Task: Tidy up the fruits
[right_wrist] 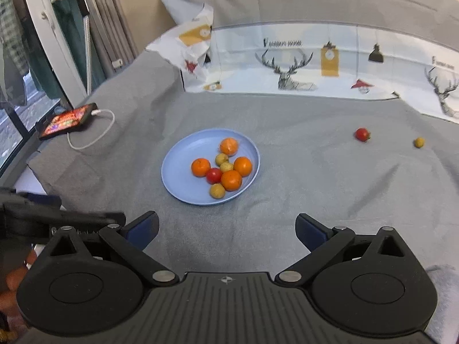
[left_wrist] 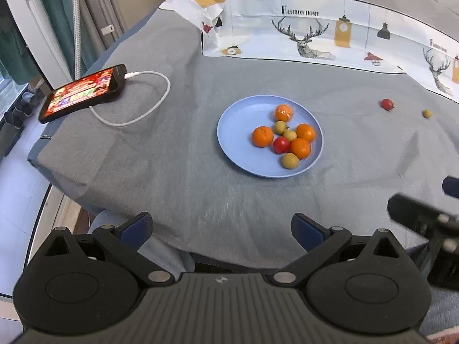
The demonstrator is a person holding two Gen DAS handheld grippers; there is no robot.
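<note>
Well, both the left gripper (left_wrist: 222, 229) and the right gripper (right_wrist: 226, 229) hang with fingers spread wide, nothing between them. The blue plate (left_wrist: 238, 126) on the grey bed cover (left_wrist: 172, 172) holds oranges, a red tomato and yellowish fruits. A second tomato (right_wrist: 362, 134) and a small yellow fruit (right_wrist: 419, 142) lie apart to its right.

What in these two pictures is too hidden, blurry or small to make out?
- Phone screen: bright, too small to read, both views.
- Small yellowish fruit far right on the bedsheet: kind unclear.
- Right gripper in left view: blurred, cut by the edge.
- Orange at the plate's back: blurred.
</note>
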